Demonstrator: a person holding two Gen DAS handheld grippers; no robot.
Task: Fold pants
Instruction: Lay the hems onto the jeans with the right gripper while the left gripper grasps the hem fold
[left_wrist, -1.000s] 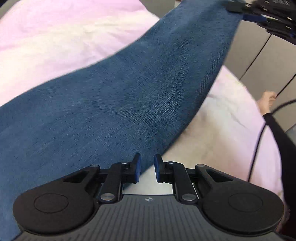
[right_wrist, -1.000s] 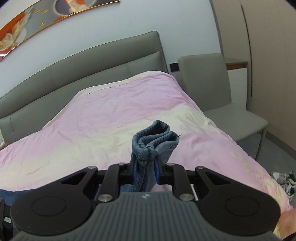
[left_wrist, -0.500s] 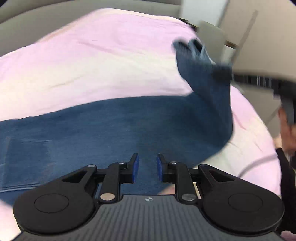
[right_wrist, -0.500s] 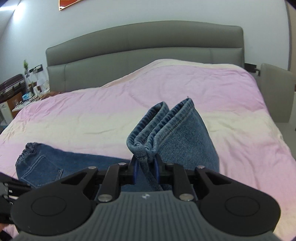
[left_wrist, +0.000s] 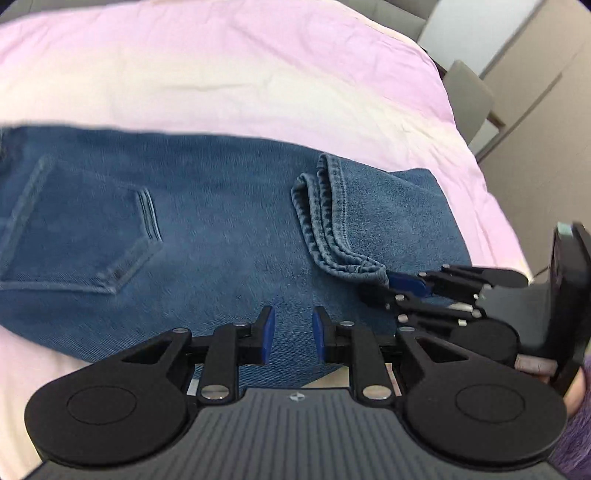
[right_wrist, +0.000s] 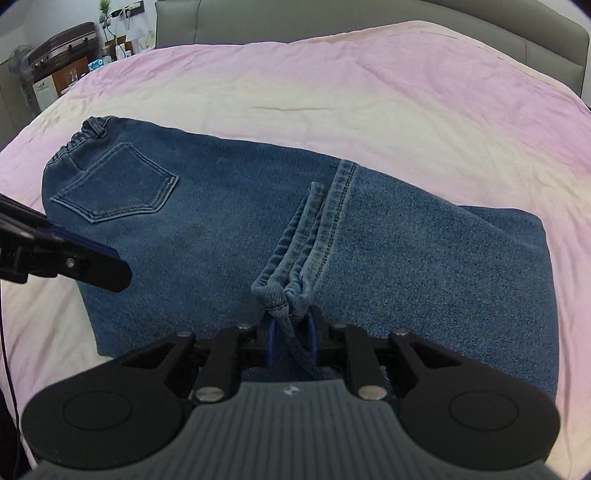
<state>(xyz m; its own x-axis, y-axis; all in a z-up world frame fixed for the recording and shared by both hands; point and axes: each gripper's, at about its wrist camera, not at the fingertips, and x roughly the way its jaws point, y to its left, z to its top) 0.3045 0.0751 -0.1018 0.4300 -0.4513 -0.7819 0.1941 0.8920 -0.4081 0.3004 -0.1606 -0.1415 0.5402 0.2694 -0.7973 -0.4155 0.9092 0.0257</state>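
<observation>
Blue denim pants (right_wrist: 221, 229) lie on the pink bedsheet (right_wrist: 332, 92), waistband and back pocket (right_wrist: 118, 184) at the left. The leg ends are folded back over the middle, so the hems (right_wrist: 295, 266) rest on top. My right gripper (right_wrist: 291, 338) is shut on the hem bunch at its near end. In the left wrist view the pants (left_wrist: 207, 229) fill the middle, with the hems (left_wrist: 328, 221) to the right. My left gripper (left_wrist: 291, 334) is open and empty, just over the pants' near edge. The right gripper (left_wrist: 402, 284) shows beside it.
A grey headboard (right_wrist: 369, 18) runs along the far side of the bed. A nightstand with clutter (right_wrist: 74, 66) stands at the far left. A grey chair (left_wrist: 469, 99) and wardrobe doors (left_wrist: 546, 110) are to the right of the bed.
My right gripper has carried the leg ends from high in the air down and leftward onto the middle of the pants. My left gripper stayed open and now looks down at the folded denim.
</observation>
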